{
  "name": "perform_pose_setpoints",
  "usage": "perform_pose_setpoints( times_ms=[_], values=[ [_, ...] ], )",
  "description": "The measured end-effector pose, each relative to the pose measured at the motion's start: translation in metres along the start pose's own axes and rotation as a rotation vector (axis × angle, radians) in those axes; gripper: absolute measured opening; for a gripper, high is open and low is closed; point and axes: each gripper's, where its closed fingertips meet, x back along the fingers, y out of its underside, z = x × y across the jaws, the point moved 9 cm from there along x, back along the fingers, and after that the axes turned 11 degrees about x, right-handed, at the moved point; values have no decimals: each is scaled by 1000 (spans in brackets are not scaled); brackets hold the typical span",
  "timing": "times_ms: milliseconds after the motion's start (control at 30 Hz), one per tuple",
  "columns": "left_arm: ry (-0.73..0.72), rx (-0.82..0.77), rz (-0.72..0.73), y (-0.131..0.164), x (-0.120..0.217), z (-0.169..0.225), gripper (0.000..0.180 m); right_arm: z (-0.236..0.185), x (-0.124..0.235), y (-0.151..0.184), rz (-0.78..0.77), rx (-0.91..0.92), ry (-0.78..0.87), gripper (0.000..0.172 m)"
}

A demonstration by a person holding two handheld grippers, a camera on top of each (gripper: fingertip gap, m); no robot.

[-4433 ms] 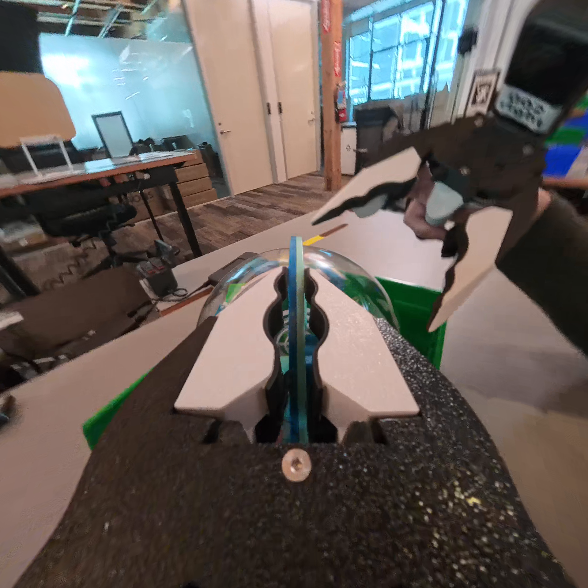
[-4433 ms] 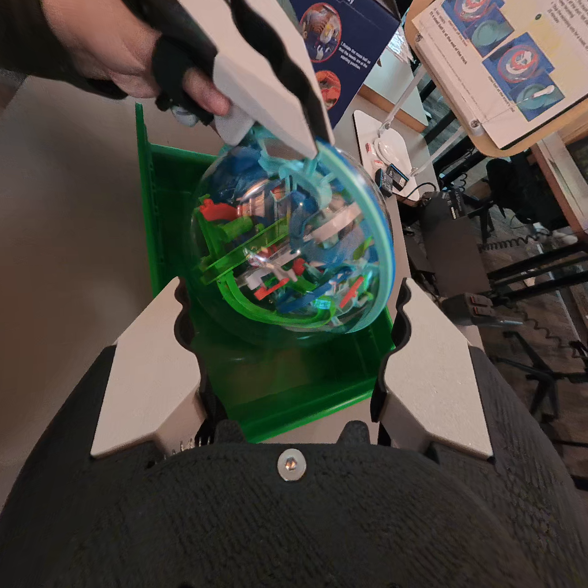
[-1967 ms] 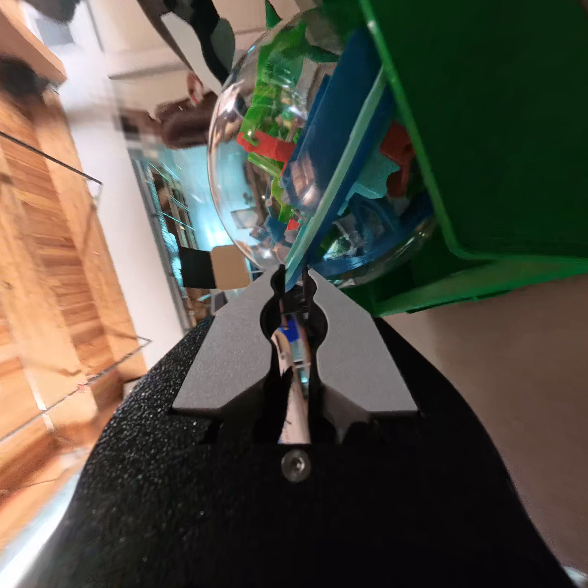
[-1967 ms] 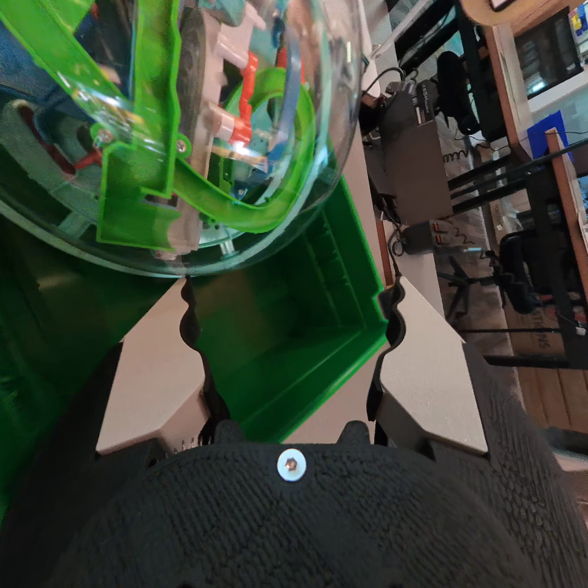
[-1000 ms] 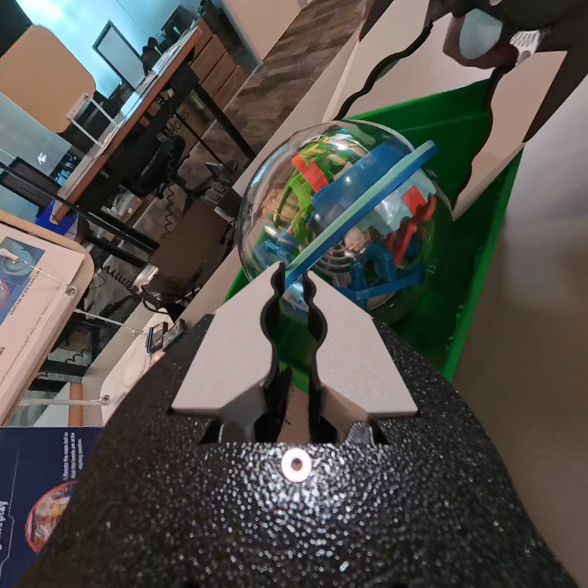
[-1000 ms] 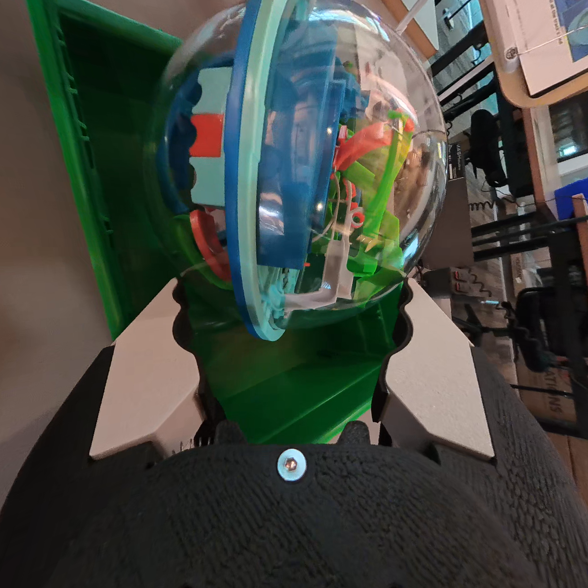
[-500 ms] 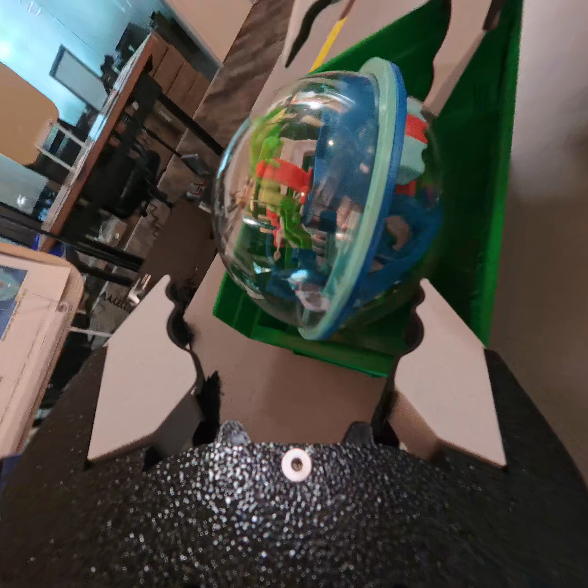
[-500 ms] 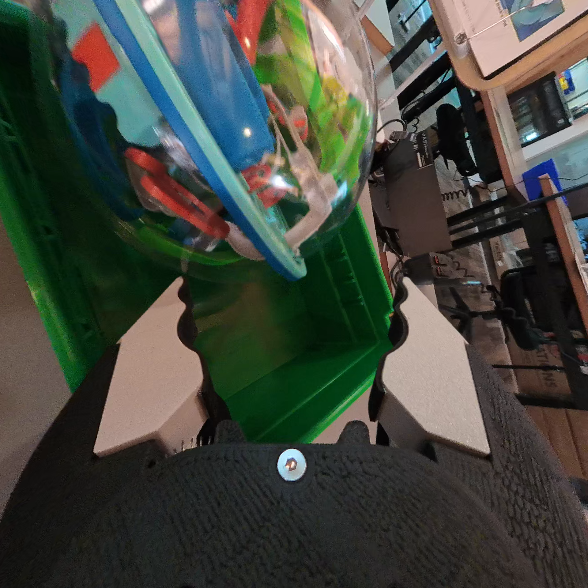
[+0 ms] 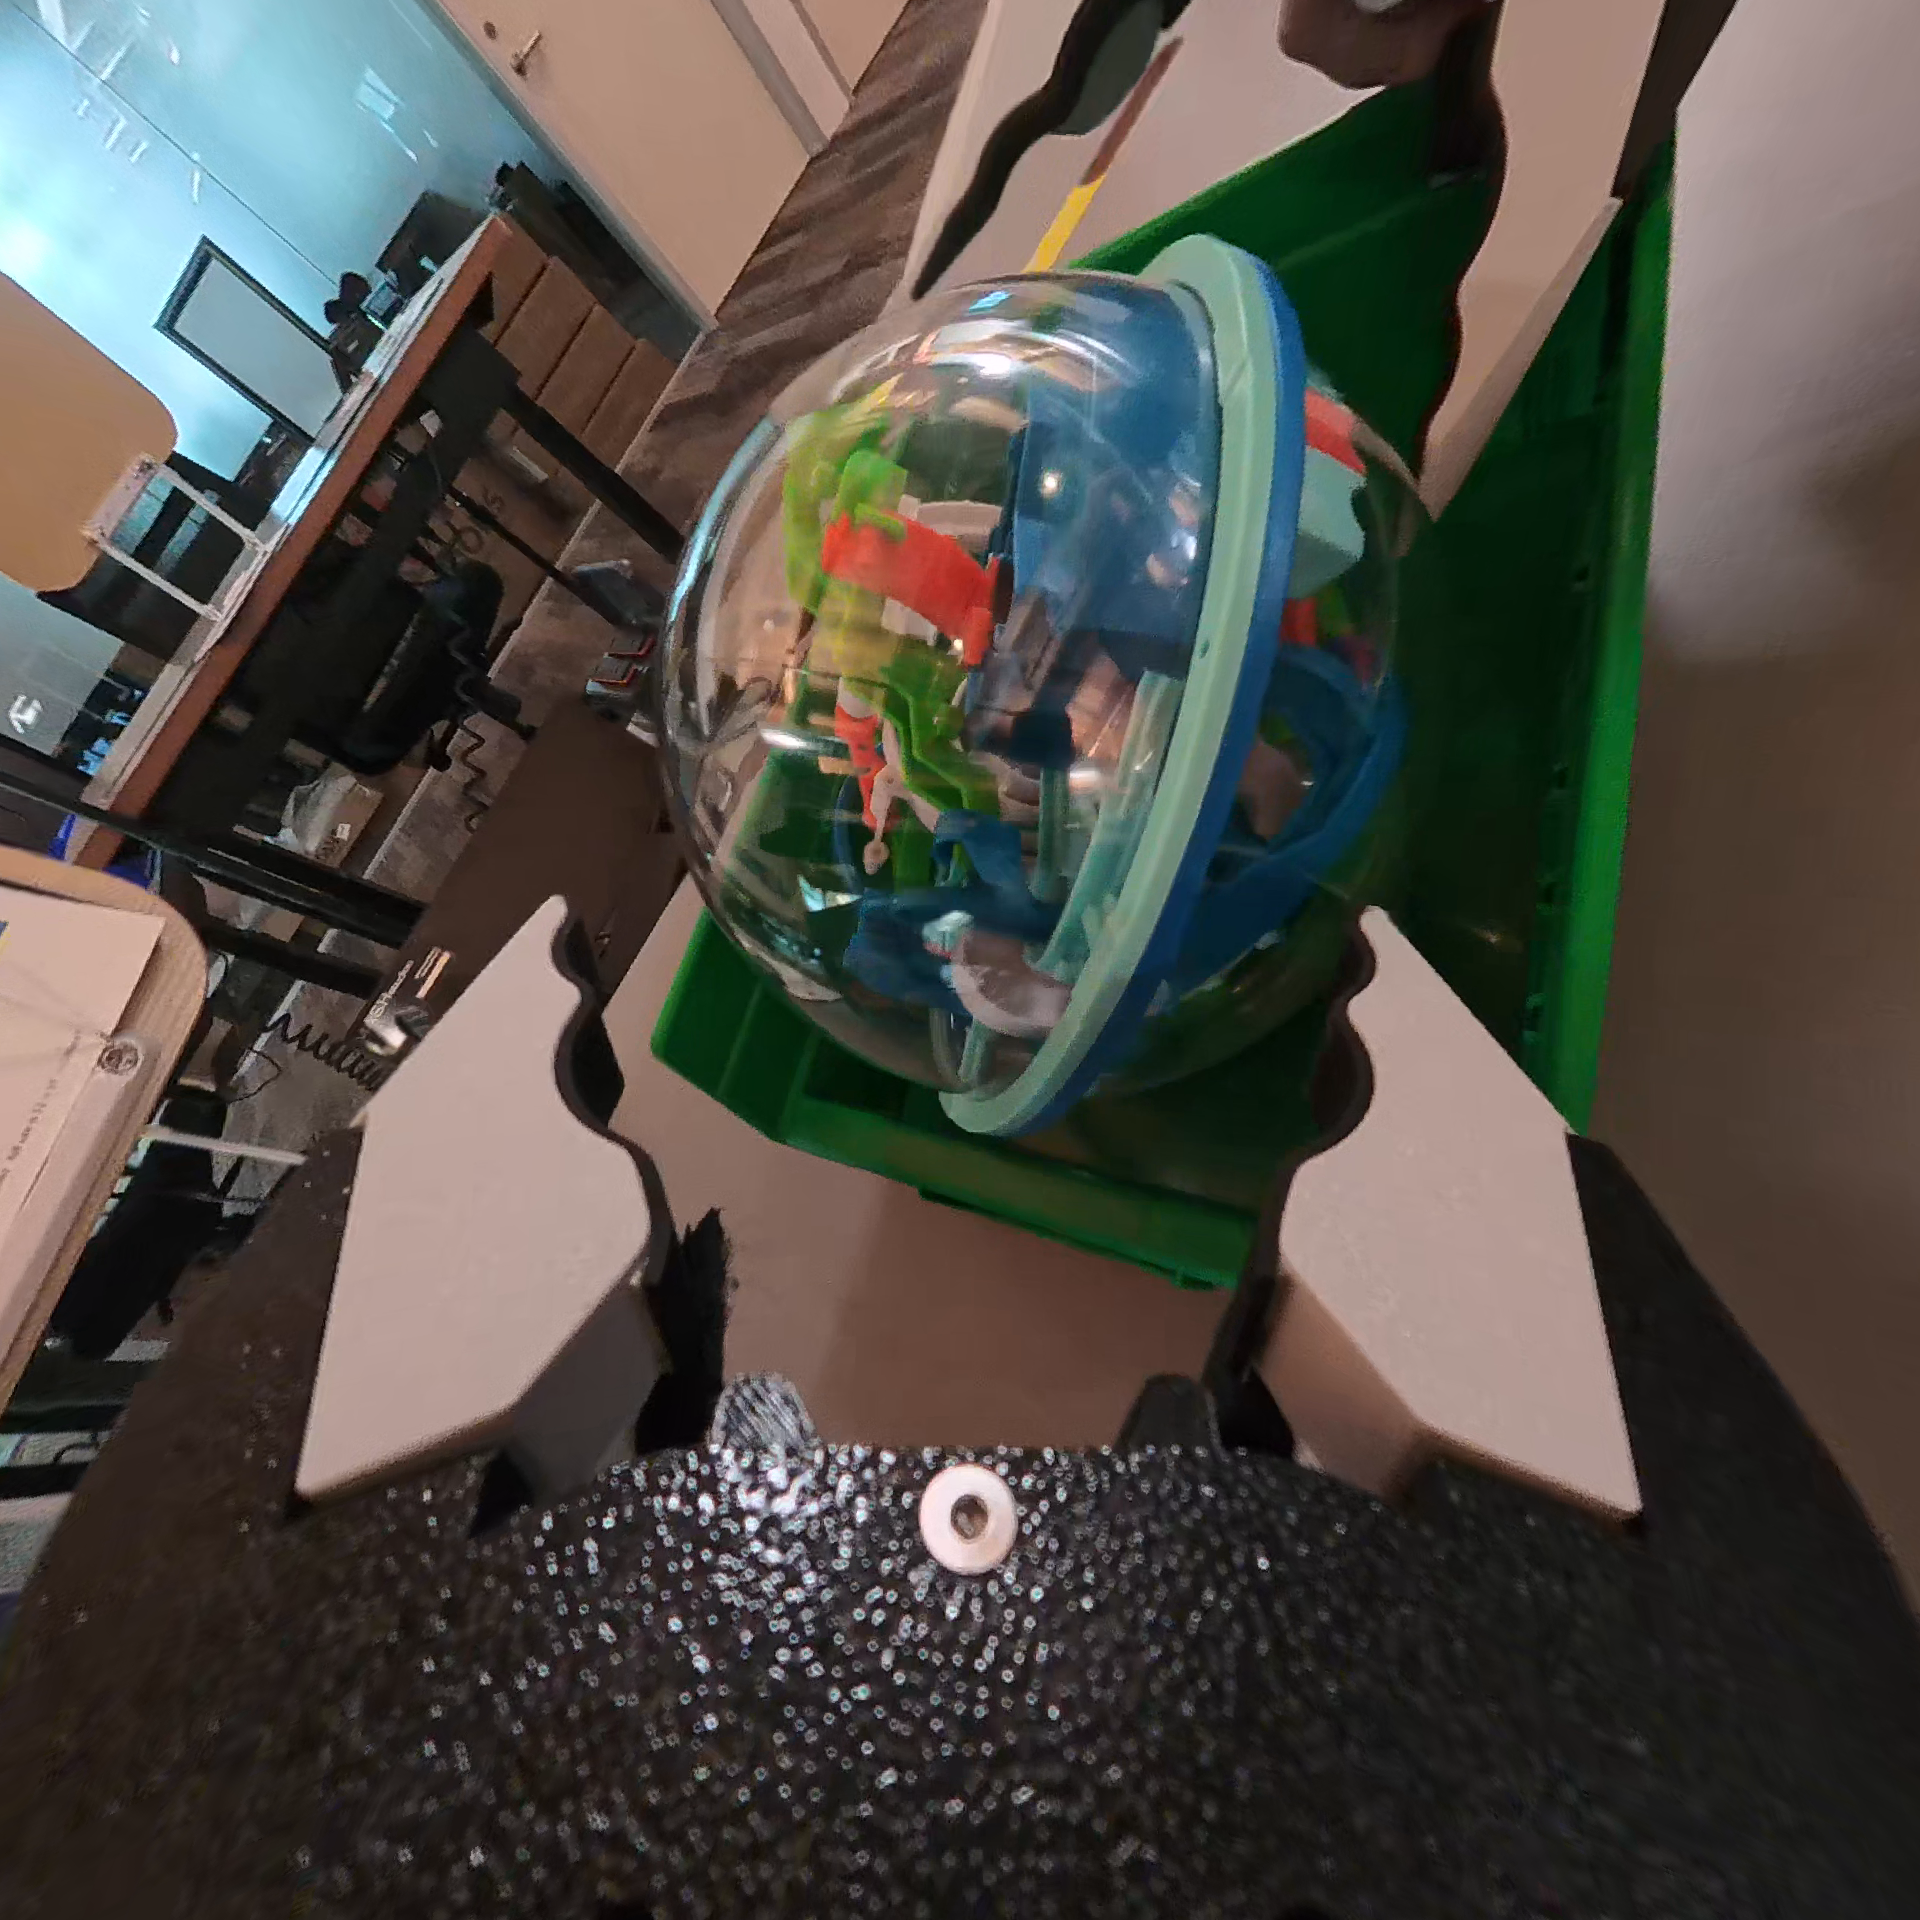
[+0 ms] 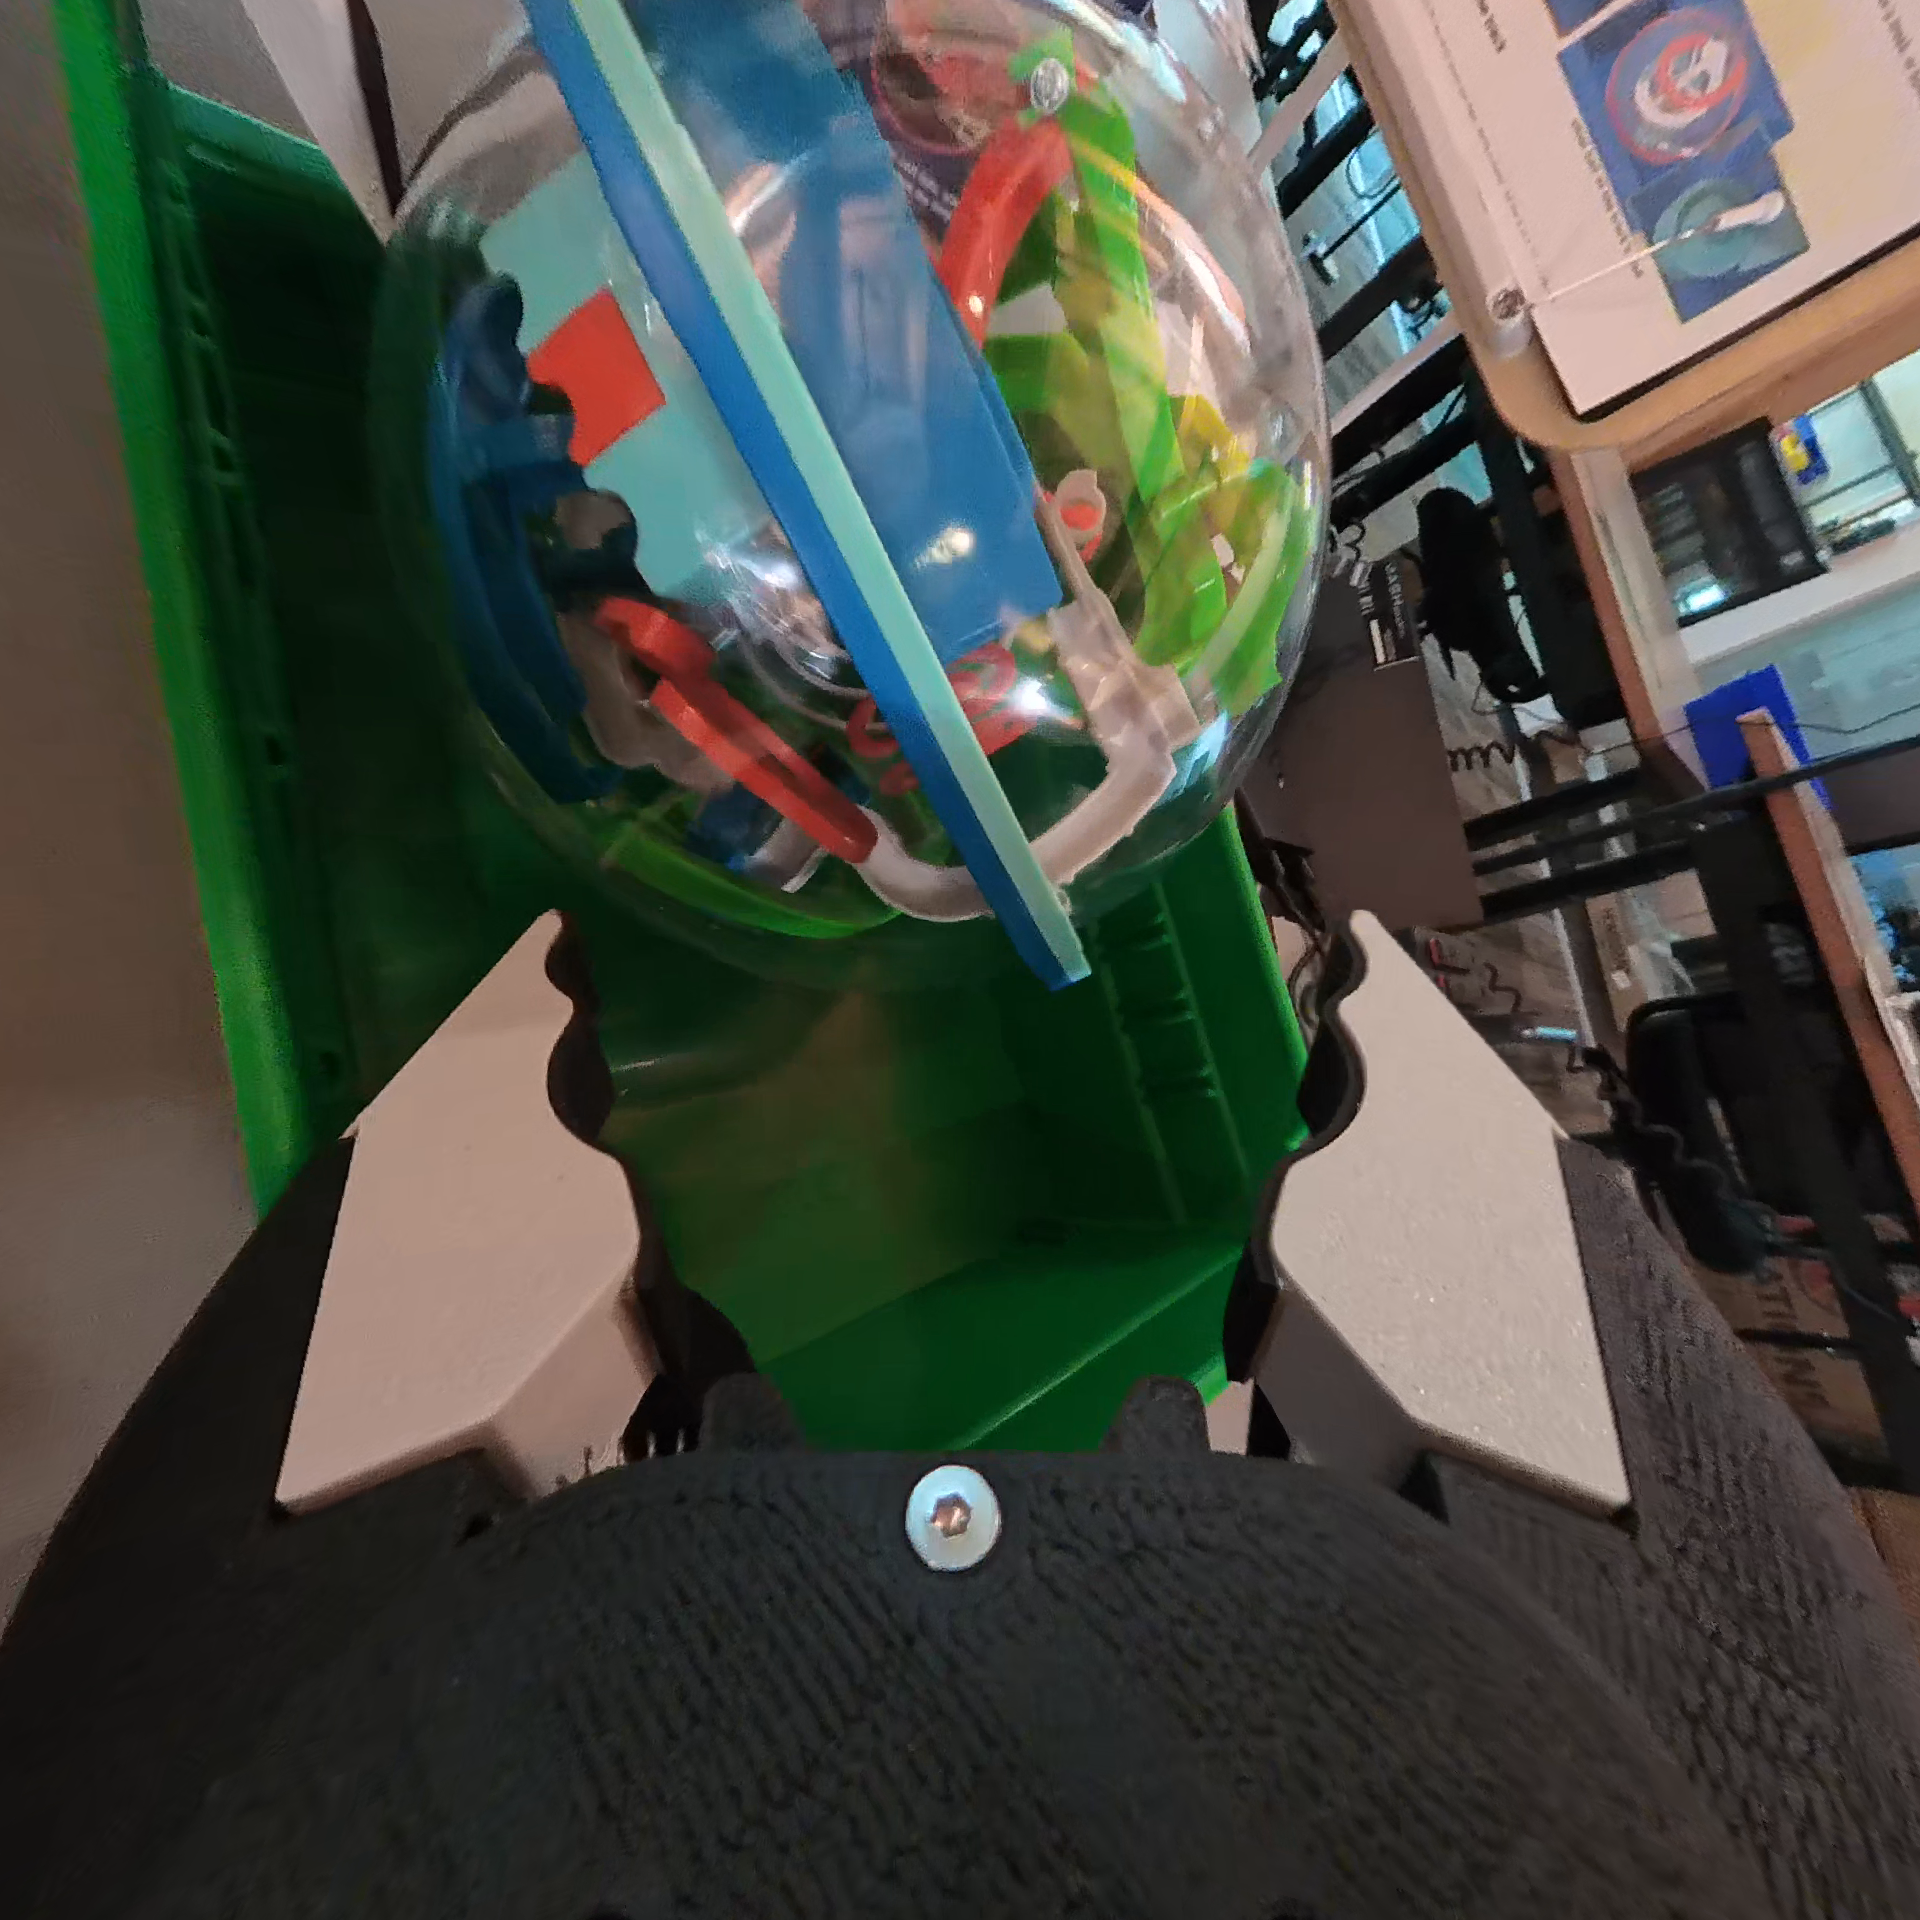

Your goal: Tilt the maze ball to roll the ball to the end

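The left tool (image 9: 961,935) stands wide open with nothing gripped: its pale fingers (image 9: 488,1174) flank the maze ball (image 9: 1029,675) without pressing it. The right tool (image 10: 951,925) is spread just as wide, its grasp bare, the ball just ahead of its tips. The green bin (image 10: 935,1195) on the counter (image 9: 1787,520) holds the clear maze ball, whose blue-and-mint rim (image 10: 831,520) is tilted.
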Motion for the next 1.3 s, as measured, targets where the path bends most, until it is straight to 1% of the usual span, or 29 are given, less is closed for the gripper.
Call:
perform_pose_setpoints(
  times_ms=[67, 167, 267, 300, 367, 400, 467, 567, 833, 867, 900, 933, 967, 1000, 1067, 1133, 1267, 1300],
  values=[
    [-25, -2, 17, 3, 3, -1, 134, -1, -1, -1, 9, 15, 7, 137],
    [-89, -49, 67, 2, 6, 2, 133, -2, -2, -2, 6, 27, -2, 136],
    [-161, -103, 132, -2, 8, 9, 124, -4, -5, -3, -14, 50, 4, 138],
    [-180, -117, 165, -4, 7, 12, 120, -4, -6, -4, -25, 62, 11, 140],
    [-175, -150, 206, -7, 4, 22, 111, -4, -8, -4, -60, 82, 25, 152],
    [-184, -163, 214, -8, 4, 26, 108, -3, -8, -3, -79, 83, 35, 159],
    [-207, -165, 205, -10, 4, 28, 106, -2, -7, -3, -76, 110, 64, 160],
    [-212, -137, 171, -9, 3, 24, 109, -2, -4, -5, -49, 154, 100, 160],
    [-152, 3, 128, -4, 0, 14, 119, -5, -5, -7, -8, 148, 73, 160],
    [-131, 18, 99, -3, -1, 13, 119, -6, -5, -7, -5, 143, 66, 160],
    [-85, 24, 24, 0, -3, 13, 119, -6, -6, -7, -4, 141, 64, 160],
    [-53, 28, -41, 3, -6, 12, 113, -6, -6, -7, -7, 144, 64, 159],
    [-38, 11, -60, 3, -7, 11, 109, -6, -6, -7, -14, 147, 65, 157],
    [-28, -26, -62, 3, -7, 11, 107, -7, -7, -7, -26, 153, 67, 156],
    [-27, -92, -84, 2, -8, 8, 109, -8, -9, -6, -51, 171, 71, 152],
    [3, -109, -93, 0, -10, 7, 111, -8, -11, -6, -71, 183, 76, 150],
    [108, -19, -89, 5, -17, 2, 113, -9, -11, -6, -77, 194, 78, 145],
    [129, 7, -84, 7, -19, 1, 116, -9, -11, -6, -77, 195, 76, 145]
  ],
)
